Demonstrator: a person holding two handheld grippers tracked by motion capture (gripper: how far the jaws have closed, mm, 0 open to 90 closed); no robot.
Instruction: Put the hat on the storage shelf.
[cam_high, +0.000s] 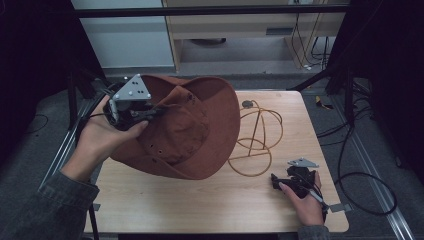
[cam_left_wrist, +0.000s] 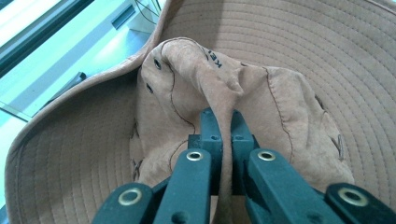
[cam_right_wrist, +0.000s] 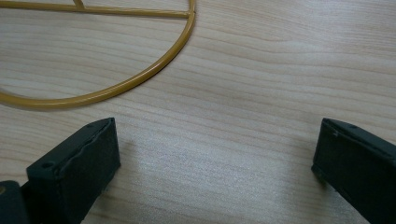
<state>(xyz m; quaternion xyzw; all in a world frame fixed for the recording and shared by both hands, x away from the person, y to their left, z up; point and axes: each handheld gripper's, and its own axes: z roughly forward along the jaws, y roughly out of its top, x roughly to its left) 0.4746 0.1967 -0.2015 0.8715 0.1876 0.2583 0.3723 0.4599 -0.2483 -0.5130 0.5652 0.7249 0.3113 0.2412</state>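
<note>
Rust-brown suede makes up the wide-brimmed, soft-crowned hat (cam_high: 190, 130) that hangs tilted above the left half of the pale wooden counter (cam_high: 210, 200), its brim reaching past the counter's far left edge and its lower rim close to the boards. The left tongs (cam_high: 150, 113), held in the person's left hand (cam_high: 100, 140) and topped with a grey three-cornered plate, point toward the hat's crown. In the left gripper view, those left tongs (cam_left_wrist: 223, 135) are pressed together on a raised fold of the crown fabric (cam_left_wrist: 219, 93), with the stitched underside of the brim curving all round behind. Just to the right of the hat stands a mustard-yellow wire hat stand (cam_high: 255, 137) made of rings and arched rods, its base ring flat on the counter, its left part hidden behind the brim. Near the front right corner, the right hand (cam_high: 305, 202) rests on the counter with the right tongs (cam_high: 280, 181) aimed at the stand's base ring. In the right gripper view, the right tongs (cam_right_wrist: 212, 158) are spread wide over bare wood, nothing between them, the yellow ring (cam_right_wrist: 140, 77) lying near and apart.
</note>
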